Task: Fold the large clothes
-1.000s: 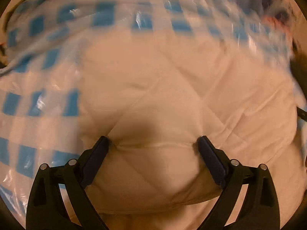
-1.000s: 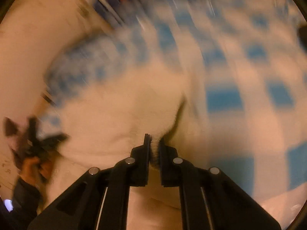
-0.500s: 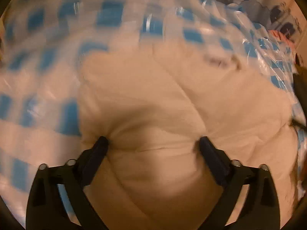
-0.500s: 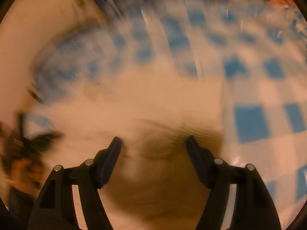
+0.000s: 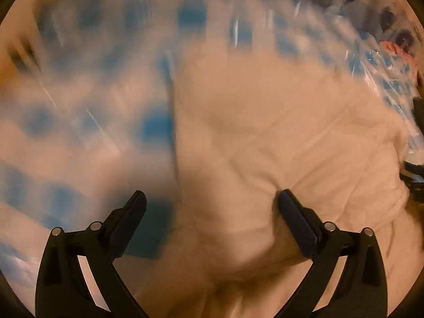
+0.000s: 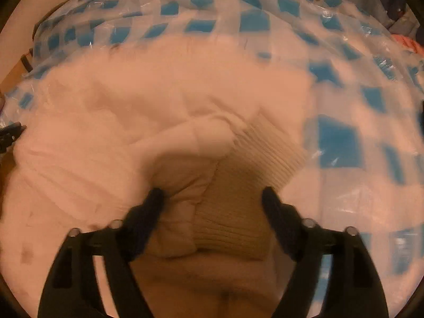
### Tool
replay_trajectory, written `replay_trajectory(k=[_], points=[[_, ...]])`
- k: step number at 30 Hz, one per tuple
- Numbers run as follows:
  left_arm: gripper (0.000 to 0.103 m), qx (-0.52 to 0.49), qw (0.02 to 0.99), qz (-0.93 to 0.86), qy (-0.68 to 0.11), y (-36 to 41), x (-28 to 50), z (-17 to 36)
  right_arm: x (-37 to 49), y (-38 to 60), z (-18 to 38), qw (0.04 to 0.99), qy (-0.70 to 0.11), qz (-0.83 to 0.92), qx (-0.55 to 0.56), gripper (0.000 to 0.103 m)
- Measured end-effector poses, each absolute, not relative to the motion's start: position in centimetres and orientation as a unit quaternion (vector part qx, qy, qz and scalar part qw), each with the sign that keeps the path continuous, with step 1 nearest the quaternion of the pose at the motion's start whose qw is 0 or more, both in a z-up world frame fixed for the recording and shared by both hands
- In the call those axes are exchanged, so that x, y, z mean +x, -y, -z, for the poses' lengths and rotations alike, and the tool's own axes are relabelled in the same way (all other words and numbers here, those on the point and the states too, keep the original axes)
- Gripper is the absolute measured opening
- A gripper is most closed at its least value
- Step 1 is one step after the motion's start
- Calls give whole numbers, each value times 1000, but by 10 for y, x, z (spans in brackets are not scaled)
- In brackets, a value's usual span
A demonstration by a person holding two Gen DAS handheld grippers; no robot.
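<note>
A cream quilted jacket (image 5: 278,137) lies on a blue-and-white checked cover (image 5: 79,132) under clear plastic. In the blurred left wrist view my left gripper (image 5: 212,201) is open right above the jacket's left edge. Its left finger (image 5: 132,212) is over the cover and its right finger (image 5: 294,217) is over the quilting. In the right wrist view the jacket (image 6: 119,122) shows a ribbed knit cuff (image 6: 265,153). My right gripper (image 6: 213,198) hangs over that cuff with its jaws opening. The cuff and a fold lie between them, and the pads do not press on either.
The checked cover (image 6: 339,143) spreads to the right and far side of the jacket. Dark and red clutter (image 5: 397,45) sits beyond the cover at the upper right. A black part of the other gripper (image 6: 10,132) shows at the left edge of the right wrist view.
My right gripper was shut on cream fabric, has let it go and its jaws have spread wide. My left gripper has slid left to the jacket's edge, still open.
</note>
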State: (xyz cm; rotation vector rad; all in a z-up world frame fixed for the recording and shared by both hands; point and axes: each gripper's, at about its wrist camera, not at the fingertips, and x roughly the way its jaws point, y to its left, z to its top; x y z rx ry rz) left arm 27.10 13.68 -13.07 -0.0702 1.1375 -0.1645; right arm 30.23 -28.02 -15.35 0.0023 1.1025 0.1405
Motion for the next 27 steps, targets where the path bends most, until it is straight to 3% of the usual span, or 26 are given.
replay_trajectory(k=[2, 6, 8, 11, 18, 27], points=[[97, -113, 821, 98, -551, -159, 278, 138, 311, 285, 146, 835, -546, -64, 24, 82], [96, -94, 839, 85, -530, -169, 246, 88, 279, 315, 102, 825, -544, -120, 96, 82], [96, -76, 855, 103, -502, -183, 204, 56, 236, 340, 87, 815, -540, -147, 147, 88], [96, -57, 858, 109, -499, -219, 137, 38, 169, 372, 89, 783, -561, -174, 207, 88], [96, -129, 810, 95, -564, -297, 29, 71, 47, 387, 113, 709, -577, -225, 337, 88], [96, -165, 788, 137, -577, -281, -44, 94, -19, 337, 110, 666, -582, -298, 358, 89]])
